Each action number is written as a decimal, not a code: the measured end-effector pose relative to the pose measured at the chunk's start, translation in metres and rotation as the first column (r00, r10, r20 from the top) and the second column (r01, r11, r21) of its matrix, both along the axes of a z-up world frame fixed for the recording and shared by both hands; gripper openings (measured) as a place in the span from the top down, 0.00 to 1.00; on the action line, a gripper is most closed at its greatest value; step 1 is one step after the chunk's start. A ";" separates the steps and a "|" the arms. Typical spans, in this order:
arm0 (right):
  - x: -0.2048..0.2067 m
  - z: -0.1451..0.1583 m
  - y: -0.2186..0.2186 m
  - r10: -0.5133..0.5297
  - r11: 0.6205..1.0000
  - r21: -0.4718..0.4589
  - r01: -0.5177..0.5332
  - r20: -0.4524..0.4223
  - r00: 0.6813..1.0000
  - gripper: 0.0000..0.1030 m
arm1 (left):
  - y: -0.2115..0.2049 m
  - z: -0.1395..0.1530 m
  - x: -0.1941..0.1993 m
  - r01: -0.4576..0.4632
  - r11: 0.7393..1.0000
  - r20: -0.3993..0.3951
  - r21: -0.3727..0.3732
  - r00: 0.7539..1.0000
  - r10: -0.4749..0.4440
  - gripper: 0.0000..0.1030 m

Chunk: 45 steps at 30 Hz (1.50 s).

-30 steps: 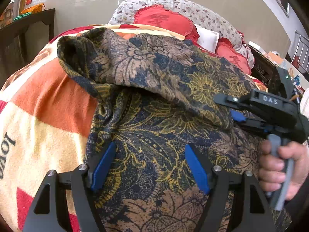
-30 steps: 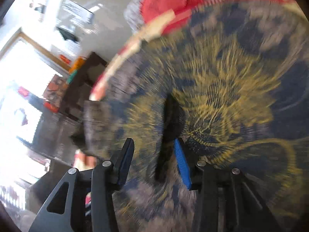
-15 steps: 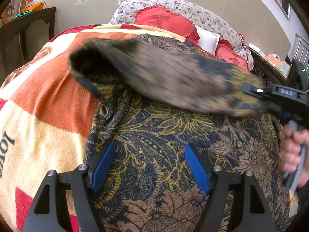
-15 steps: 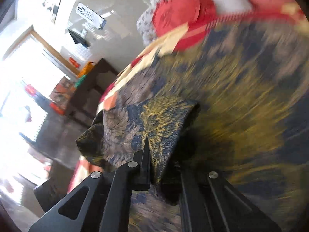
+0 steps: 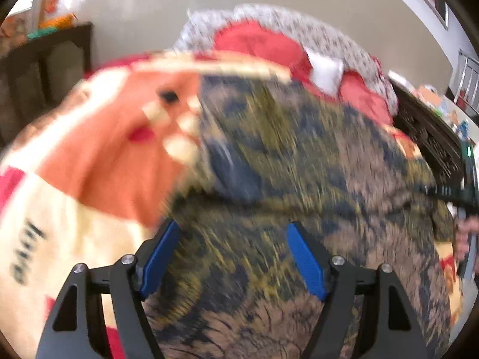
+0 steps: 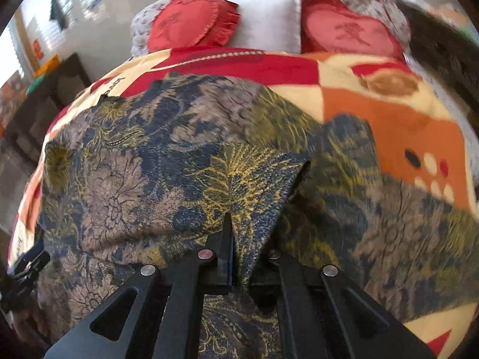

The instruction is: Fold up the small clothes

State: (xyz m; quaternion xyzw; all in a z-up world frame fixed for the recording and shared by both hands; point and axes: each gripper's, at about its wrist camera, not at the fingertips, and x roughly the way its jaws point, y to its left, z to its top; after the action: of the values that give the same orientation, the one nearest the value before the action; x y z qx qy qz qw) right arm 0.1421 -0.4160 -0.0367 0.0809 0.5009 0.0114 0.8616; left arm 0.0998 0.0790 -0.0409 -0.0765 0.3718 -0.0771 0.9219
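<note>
A dark garment with a navy, gold and brown floral print lies spread on a bed blanket. My left gripper is open, its blue pads just above the cloth's near part, holding nothing. My right gripper is shut on a fold of the same garment and holds that corner lifted over the rest of the cloth. The right gripper also shows at the right edge of the left wrist view. The left wrist view is motion-blurred.
The blanket is orange, cream and red. Red heart cushions and a white pillow lie at the bed head. Dark wooden furniture stands to the left, a dark headboard to the right.
My right gripper closed on a fold of the garment and pulled it across to the right over the cloth. My left gripper stayed open and shifted, blurring its view.
</note>
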 end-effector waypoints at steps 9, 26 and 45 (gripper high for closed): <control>-0.026 0.036 -0.031 -0.089 0.993 0.096 0.075 0.150 0.985 0.70 | -0.026 0.041 0.097 0.012 0.998 0.077 0.068 0.997 -0.017 0.17; -0.029 -0.026 0.013 -0.113 0.993 0.001 0.114 0.153 0.982 0.73 | -0.015 -0.033 0.151 -0.134 0.971 -0.059 0.200 0.987 0.149 0.22; 0.030 -0.001 0.008 -0.136 0.989 -0.044 0.144 0.150 0.979 0.64 | -0.010 -0.032 0.152 -0.128 0.980 -0.067 0.154 0.988 0.140 0.20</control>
State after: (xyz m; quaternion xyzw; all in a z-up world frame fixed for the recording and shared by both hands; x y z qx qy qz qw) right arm 0.1718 -0.4081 -0.0377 0.0911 0.4293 -0.0570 0.8968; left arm 0.2521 0.0688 -0.0728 -0.0349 0.4062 0.0164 0.9130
